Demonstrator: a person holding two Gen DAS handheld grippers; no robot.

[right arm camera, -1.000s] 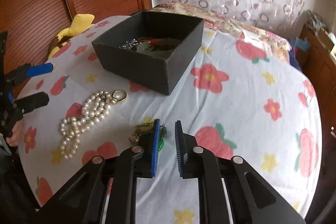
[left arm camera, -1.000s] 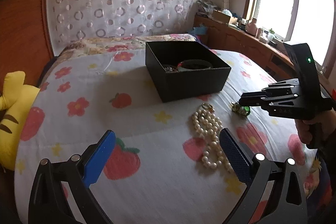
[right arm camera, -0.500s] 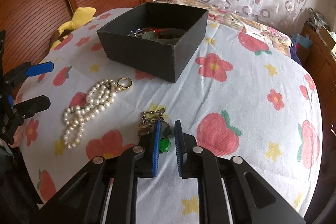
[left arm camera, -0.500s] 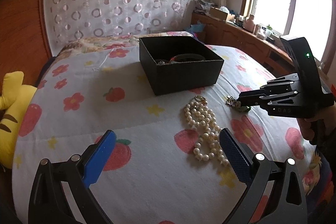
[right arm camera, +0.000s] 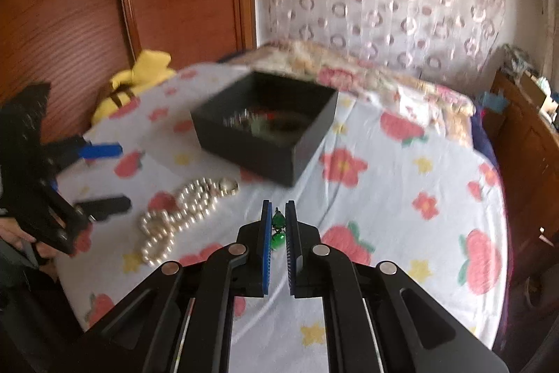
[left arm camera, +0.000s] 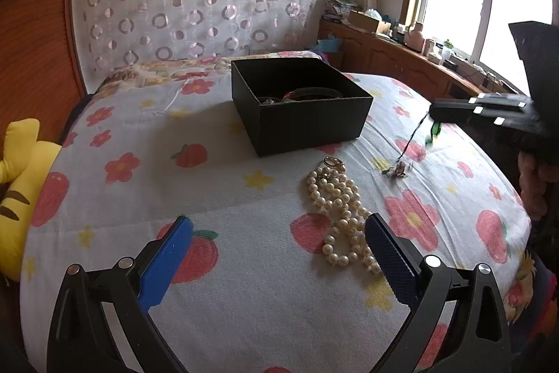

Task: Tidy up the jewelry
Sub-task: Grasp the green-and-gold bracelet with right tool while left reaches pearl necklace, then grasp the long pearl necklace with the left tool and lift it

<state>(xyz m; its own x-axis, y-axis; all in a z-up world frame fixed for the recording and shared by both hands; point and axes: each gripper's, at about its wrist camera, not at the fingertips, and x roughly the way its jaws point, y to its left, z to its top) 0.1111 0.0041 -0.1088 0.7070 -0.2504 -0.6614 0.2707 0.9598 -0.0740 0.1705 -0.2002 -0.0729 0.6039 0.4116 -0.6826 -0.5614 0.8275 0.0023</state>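
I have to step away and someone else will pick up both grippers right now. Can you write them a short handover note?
Right gripper: shut on the green-stone piece, lifted off the bedspread; its chain end hangs down to the cover.
Left gripper: open, holding nothing, low over the bed beside the pearl necklace.
Black box: open on the bed, already holding a few pieces.
Gold ring: on the cover at the far end of the pearls, near the box.
Done: some jewelry boxed, green piece picked up.
Left: drop the green piece in the box, then the pearls and ring.
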